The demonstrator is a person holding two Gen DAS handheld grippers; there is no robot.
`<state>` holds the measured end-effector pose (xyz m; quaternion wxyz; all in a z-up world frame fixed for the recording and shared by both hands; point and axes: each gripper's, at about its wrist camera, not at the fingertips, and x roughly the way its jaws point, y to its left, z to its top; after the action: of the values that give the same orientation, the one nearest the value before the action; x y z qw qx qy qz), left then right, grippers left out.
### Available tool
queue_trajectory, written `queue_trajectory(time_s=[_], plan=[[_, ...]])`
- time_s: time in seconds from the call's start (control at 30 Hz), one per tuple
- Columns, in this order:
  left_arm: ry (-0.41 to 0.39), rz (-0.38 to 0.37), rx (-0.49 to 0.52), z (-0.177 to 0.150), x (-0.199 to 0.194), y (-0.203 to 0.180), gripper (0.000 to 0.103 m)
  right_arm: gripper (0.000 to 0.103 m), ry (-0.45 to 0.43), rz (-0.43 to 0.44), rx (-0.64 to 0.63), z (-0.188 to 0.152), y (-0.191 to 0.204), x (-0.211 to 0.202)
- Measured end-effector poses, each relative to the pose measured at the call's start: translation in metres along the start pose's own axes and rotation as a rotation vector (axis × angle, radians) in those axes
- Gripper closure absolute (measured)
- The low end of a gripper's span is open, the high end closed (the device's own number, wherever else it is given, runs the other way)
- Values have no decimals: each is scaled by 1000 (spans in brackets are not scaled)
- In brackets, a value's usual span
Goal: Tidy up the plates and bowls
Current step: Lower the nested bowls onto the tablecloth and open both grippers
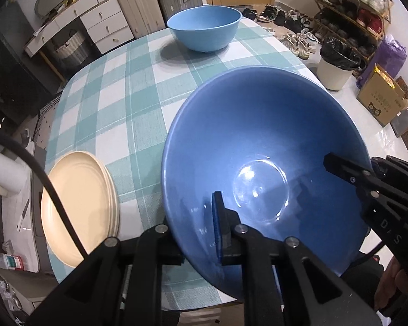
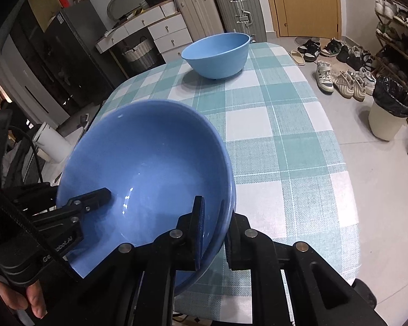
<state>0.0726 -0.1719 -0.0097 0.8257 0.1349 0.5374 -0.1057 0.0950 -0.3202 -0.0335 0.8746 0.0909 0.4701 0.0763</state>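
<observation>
The left tool [image 1: 201, 233] pinches the near wall of the dark blue bowl [image 1: 258, 146], one pad inside the glaze and the other outside beneath the rim, while the right tool [image 2: 215, 233] clamps the opposite wall in the same manner, so that the bowl is held from two sides at once. In each wrist view the other tool appears across the basin, its inner finger reaching over the rim. Whether the bowl's foot rests on the bench [image 2: 285, 135] or hangs a little above it cannot be told, since the tools and the bowl's own belly hide its underside; it sits at the bench's near edge. Taking this bowl as the landmark, the pale blue bowl [image 1: 204, 28] stands well beyond it at the far end of the checked cloth, and a short stack of cream plates [image 1: 79, 206] lies just beside it on its left. The dark bowl looks glossy and hard, probably glazed ceramic: stiff, fairly heavy for its span, slippery under a pad and liable to chip or shatter if dropped. The thin wall just below the rim is the sensible hold, at two opposed places as now, with the bowl kept level so it does not slide through the pads.
</observation>
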Motion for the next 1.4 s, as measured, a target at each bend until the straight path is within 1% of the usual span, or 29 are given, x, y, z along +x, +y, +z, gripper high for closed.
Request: queue_trajectory(time_s=[0.3, 0.37, 0.4, 0.43, 0.47, 0.53, 0.77, 0.87, 1.03, 1.13, 1.27, 1.3, 1.33, 1.4], plan=[[18, 5, -5, 0, 3, 7, 86, 91, -2, 0, -23, -3, 6, -3], [20, 32, -11, 1, 3, 9, 81, 91, -2, -7, -25, -3, 7, -3], [16, 42, -14, 1, 3, 10, 71, 91, 0, -20, -26, -3, 8, -2], [3, 43, -16, 1, 1, 11, 65, 91, 5, -34, -28, -3, 8, 0], [-12, 27, -16, 1, -1, 13, 65, 91, 7, -32, -26, -3, 8, 0], [-18, 25, -18, 1, -1, 14, 65, 91, 13, -14, -24, -4, 8, 1], [-14, 12, -4, -3, 6, 11, 65, 90, 13, -42, -51, -4, 14, 1], [-13, 6, -9, -3, 8, 12, 65, 90, 10, -82, -94, -4, 20, 0], [-1, -8, -22, -5, 14, 14, 65, 90, -11, -186, -187, -2, 33, -5], [7, -23, -35, -7, 19, 15, 65, 89, -1, -218, -208, 0, 34, -5], [4, -39, -49, -8, 20, 14, 65, 89, -13, -261, -229, 3, 32, -8], [5, -40, -47, -8, 21, 14, 65, 89, -27, -285, -238, 4, 32, -10], [4, -40, -46, -8, 21, 14, 65, 89, -35, -293, -243, 4, 32, -12], [1, -47, -50, -9, 22, 15, 65, 88, -54, -278, -238, 5, 29, -16]])
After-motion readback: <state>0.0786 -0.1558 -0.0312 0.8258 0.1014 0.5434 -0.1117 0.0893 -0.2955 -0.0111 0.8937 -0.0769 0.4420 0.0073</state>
